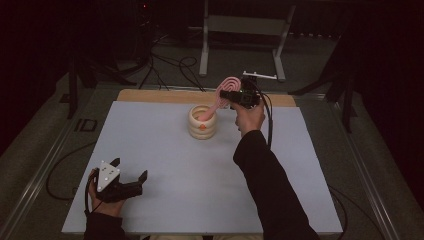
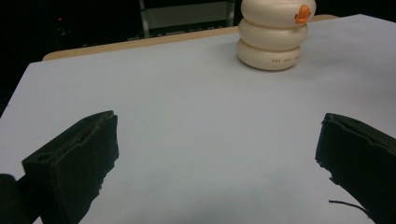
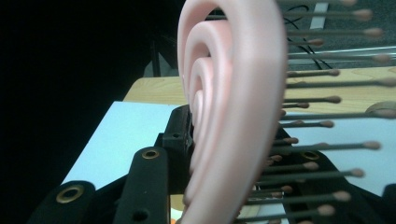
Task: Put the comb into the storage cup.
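Item: pink hairbrush [image 1: 223, 92], clamped in our right gripper [image 1: 231, 96], handle in cream holder [image 1: 202, 122]; left gripper [image 1: 131, 172] wide, empty. Risk: sideways pull tips holder.

pale blue table [image 1: 165, 145], cream ringed holder [image 1: 202, 125] standing on it

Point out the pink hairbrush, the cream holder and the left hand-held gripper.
pink hairbrush [image 1: 226, 86]: high view, its head.
cream holder [image 2: 273, 42]: left gripper view, its side wall.
left hand-held gripper [image 1: 131, 169]: high view, between its fingertips.
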A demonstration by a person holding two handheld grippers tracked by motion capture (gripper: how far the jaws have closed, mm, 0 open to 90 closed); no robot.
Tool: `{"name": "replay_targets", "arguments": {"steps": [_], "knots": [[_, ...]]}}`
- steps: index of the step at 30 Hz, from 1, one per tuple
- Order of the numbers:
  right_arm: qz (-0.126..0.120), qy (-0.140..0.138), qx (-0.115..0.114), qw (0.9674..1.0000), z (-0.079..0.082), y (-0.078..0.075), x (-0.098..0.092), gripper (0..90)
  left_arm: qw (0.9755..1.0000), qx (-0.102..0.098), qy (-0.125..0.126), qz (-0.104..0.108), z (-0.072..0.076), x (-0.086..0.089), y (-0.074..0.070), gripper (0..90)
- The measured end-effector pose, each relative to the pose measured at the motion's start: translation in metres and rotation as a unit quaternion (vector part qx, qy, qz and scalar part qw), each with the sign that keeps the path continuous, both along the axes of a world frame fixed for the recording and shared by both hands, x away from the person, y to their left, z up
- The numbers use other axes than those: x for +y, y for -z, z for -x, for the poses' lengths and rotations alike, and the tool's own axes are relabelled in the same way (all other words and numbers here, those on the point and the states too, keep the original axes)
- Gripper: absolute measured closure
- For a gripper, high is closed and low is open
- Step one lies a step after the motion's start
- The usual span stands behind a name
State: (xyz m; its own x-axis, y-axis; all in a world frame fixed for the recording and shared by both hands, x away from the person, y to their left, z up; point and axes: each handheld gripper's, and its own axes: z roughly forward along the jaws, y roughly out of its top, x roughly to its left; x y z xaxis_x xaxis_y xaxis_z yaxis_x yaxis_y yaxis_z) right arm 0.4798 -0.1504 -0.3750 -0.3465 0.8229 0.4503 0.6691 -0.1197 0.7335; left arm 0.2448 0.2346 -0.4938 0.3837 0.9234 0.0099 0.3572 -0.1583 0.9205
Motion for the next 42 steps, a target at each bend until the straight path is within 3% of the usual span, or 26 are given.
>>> {"name": "replay_targets", "arguments": {"steps": [42], "knots": [[0.007,-0.008,0.012,0.9999,-0.002,0.014,0.015,63.7,1.0000,0.001,0.001,0.000,0.000,0.000,0.000,0.2]]}}
